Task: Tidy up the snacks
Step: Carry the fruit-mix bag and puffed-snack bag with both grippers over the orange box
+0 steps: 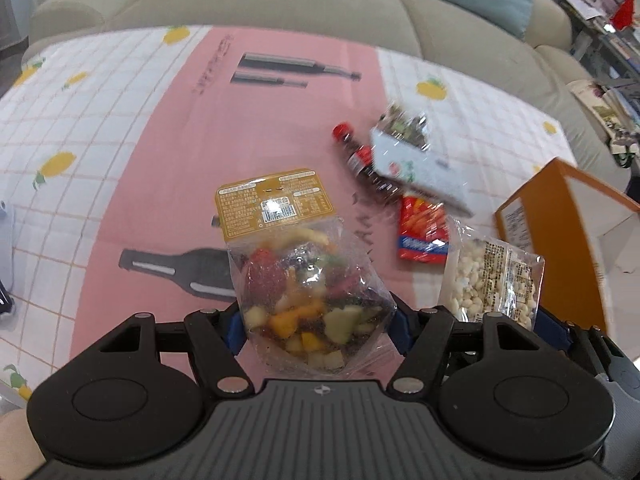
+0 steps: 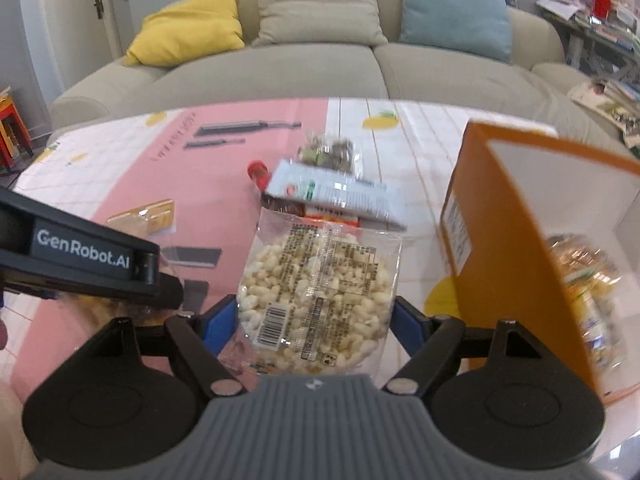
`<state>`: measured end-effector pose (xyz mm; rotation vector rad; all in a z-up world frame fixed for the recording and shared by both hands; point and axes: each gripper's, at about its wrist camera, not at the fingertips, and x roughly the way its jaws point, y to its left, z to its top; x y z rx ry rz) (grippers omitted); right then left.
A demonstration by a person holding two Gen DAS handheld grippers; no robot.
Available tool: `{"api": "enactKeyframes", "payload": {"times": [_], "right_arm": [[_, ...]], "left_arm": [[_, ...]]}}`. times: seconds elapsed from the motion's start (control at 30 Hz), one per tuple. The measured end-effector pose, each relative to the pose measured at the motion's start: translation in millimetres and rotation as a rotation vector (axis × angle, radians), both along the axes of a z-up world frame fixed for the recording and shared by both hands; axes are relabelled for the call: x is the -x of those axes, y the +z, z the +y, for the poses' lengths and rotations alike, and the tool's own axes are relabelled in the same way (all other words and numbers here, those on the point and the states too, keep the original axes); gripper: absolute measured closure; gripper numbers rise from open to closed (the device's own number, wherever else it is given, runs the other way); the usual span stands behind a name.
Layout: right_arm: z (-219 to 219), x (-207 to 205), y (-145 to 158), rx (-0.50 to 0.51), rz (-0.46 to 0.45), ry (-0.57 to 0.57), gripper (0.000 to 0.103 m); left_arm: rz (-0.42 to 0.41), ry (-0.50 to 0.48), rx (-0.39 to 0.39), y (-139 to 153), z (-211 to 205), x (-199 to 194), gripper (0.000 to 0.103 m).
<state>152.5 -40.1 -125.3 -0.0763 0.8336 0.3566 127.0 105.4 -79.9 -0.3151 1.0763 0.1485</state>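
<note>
L gripper is clamped on a clear bag of mixed dried fruit – blue pads press its sides, the tan header card at the far end. In the right wrist view the bag is mostly hidden behind the L gripper's black arm.

R gripper grips a clear pack of white puffed rice, label side up, pads against both edges (the pack looks lifted off the worktop, though that's hard to judge). No earlier frame, so nothing on jaw motion.

Past it lies a loose pile on the pink mat: red-capped dark bottle, white flat pack lying across it w/ a see-through bag of dark bits behind, and a red packet at the near side.

An orange box stands open on the right, a wrapped snack inside – blurred. Sofa w/ cushions sits beyond the worktop.
</note>
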Motion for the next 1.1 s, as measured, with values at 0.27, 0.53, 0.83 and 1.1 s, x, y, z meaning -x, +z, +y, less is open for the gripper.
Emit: {"api": "enactKeyframes", "payload": {"times": [0.27,0.53,0.83,1.1], "right_arm": [[-32,6,49,-0.093,0.029,-0.052,0.025],[-80,12,95,-0.111,0.034,-0.059,0.025],[-159,5,144,-0.08,0.024,-0.097,0.025],[-231,-13,163,-0.06,0.049,-0.132,0.024]], "left_arm": [[-0.079,-0.037,0.01,43,-19,17,0.027],[-0.17,-0.12,0.01,91,-54,23,0.027],[-0.236,-0.294,0.028,128,-116,7,0.027],[-0.209,-0.464,0.064,133,-178,-24,0.027]]}}
